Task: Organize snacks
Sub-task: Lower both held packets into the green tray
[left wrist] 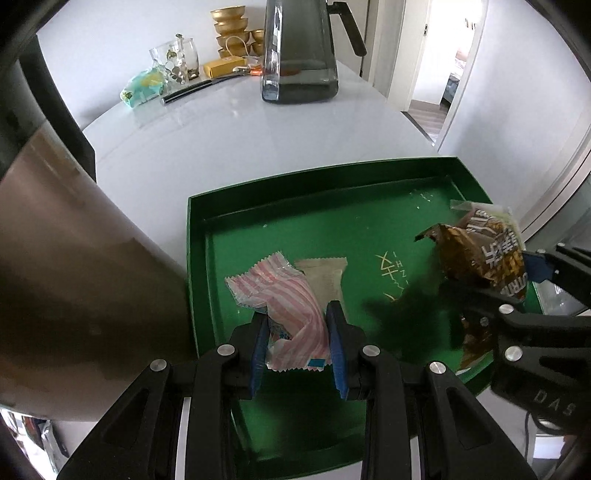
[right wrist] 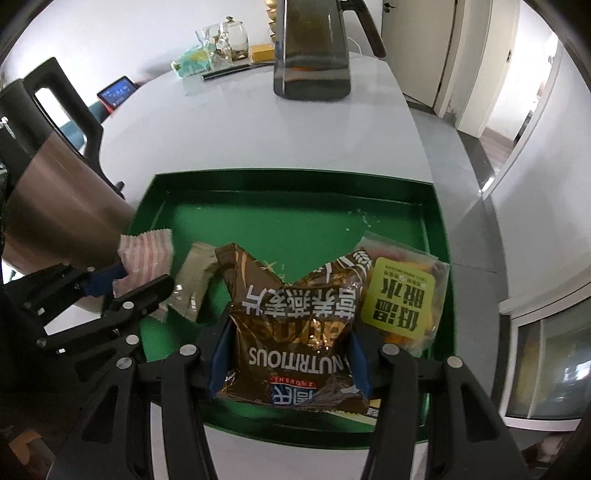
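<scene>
A green tray [left wrist: 369,173] [right wrist: 295,177] lies on the white table. My left gripper [left wrist: 297,332] is shut on a pink striped snack packet [left wrist: 288,306] and holds it over the tray's left side; the packet also shows in the right wrist view [right wrist: 147,254]. A beige packet [left wrist: 328,277] [right wrist: 192,284] lies in the tray beside it. My right gripper [right wrist: 288,354] is shut on a brown "NUTRITIOUS" snack bag [right wrist: 295,325] [left wrist: 476,258] over the tray's right side. A clear packet with a yellow-green label [right wrist: 402,295] lies in the tray's right corner.
A bronze kettle with a black handle [right wrist: 62,206] [left wrist: 81,280] stands close to the tray's left edge. At the table's far end stand a dark glass jug [left wrist: 301,51] [right wrist: 314,48], glass jars [left wrist: 177,62], gold bowls [left wrist: 231,26], a yellow box [left wrist: 221,66], a teal packet [left wrist: 142,86] and a black pen [left wrist: 188,90].
</scene>
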